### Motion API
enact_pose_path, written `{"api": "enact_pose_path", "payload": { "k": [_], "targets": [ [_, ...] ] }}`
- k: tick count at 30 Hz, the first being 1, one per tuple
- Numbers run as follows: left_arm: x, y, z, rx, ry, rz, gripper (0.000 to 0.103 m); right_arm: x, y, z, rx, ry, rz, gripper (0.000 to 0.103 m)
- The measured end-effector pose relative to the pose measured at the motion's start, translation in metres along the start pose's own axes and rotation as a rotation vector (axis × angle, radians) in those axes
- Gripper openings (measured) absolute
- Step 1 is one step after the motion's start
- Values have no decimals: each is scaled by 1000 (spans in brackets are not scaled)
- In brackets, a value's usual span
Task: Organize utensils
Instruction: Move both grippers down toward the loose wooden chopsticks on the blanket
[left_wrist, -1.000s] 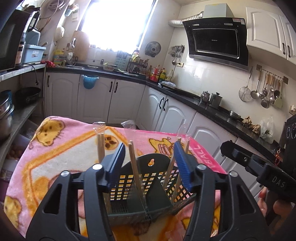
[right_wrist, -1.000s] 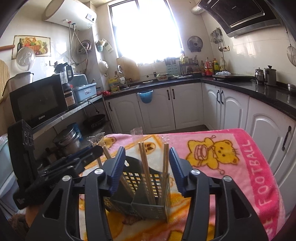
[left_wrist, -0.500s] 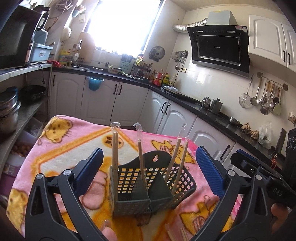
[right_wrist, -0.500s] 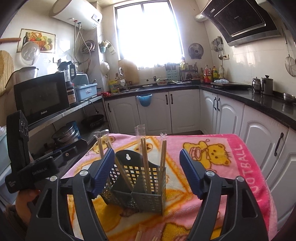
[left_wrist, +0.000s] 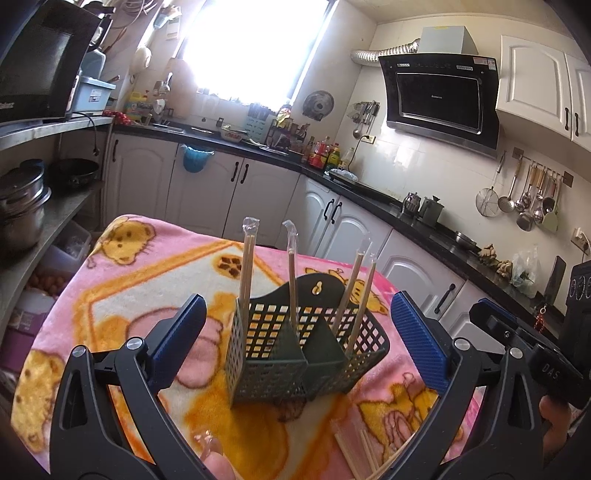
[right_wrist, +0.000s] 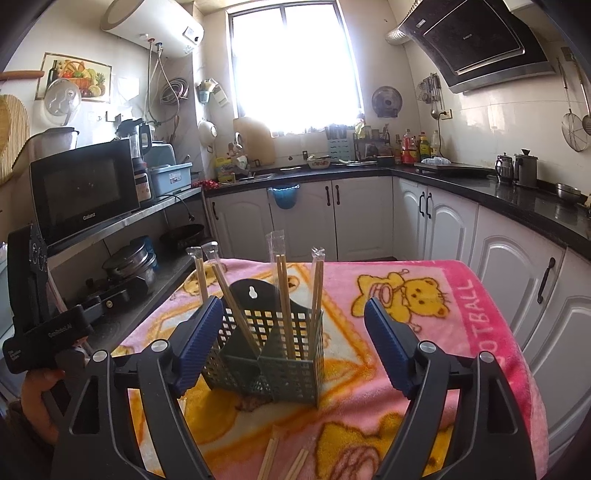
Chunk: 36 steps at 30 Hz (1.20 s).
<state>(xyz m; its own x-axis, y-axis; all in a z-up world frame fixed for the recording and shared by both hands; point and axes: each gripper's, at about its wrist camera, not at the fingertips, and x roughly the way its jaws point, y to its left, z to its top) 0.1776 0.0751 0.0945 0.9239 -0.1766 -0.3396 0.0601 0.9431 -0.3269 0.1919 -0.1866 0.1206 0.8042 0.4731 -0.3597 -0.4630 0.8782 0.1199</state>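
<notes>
A dark green slotted utensil basket (left_wrist: 295, 354) stands on the pink cartoon blanket (left_wrist: 122, 295), with several wrapped pairs of wooden chopsticks (left_wrist: 245, 273) upright in its compartments. It also shows in the right wrist view (right_wrist: 266, 354) with its chopsticks (right_wrist: 282, 291). My left gripper (left_wrist: 295, 343) is open, its blue pads apart on either side of the basket, not touching it. My right gripper (right_wrist: 293, 347) is open the same way. Loose chopsticks (right_wrist: 284, 459) lie on the blanket in front of the basket, also in the left wrist view (left_wrist: 364, 446).
The blanket-covered table (right_wrist: 480, 332) ends close to white kitchen cabinets (right_wrist: 443, 221) on the right and far side. A shelf with pots (right_wrist: 129, 262) and a microwave (right_wrist: 85, 192) stands to the left. Each gripper's body shows in the other's view.
Both grippers have opened wide and drawn back from the basket, which now stands free on the blanket with the chopsticks in it.
</notes>
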Motion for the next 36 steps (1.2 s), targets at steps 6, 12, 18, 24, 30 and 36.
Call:
{"api": "enact_pose_path", "payload": {
  "k": [6, 12, 18, 24, 30, 36],
  "targets": [
    [-8, -2, -12, 10, 14, -5, 92, -9, 3, -10, -5, 9, 2, 77],
    [-12, 0, -26, 14, 40, 0, 92, -14, 6, -21, -7, 27, 6, 77],
    [-15, 6, -40, 1, 70, 19, 92, -18, 7, -31, -3, 46, 7, 77],
    [-15, 9, -54, 2, 104, 31, 92, -21, 11, -41, -11, 66, 7, 77],
    [-13, 9, -70, 16, 144, 44, 92, -22, 15, -53, -20, 96, 5, 78],
    [-11, 13, -83, 25, 180, 63, 92, -21, 12, -67, -9, 128, 1, 78]
  ]
}}
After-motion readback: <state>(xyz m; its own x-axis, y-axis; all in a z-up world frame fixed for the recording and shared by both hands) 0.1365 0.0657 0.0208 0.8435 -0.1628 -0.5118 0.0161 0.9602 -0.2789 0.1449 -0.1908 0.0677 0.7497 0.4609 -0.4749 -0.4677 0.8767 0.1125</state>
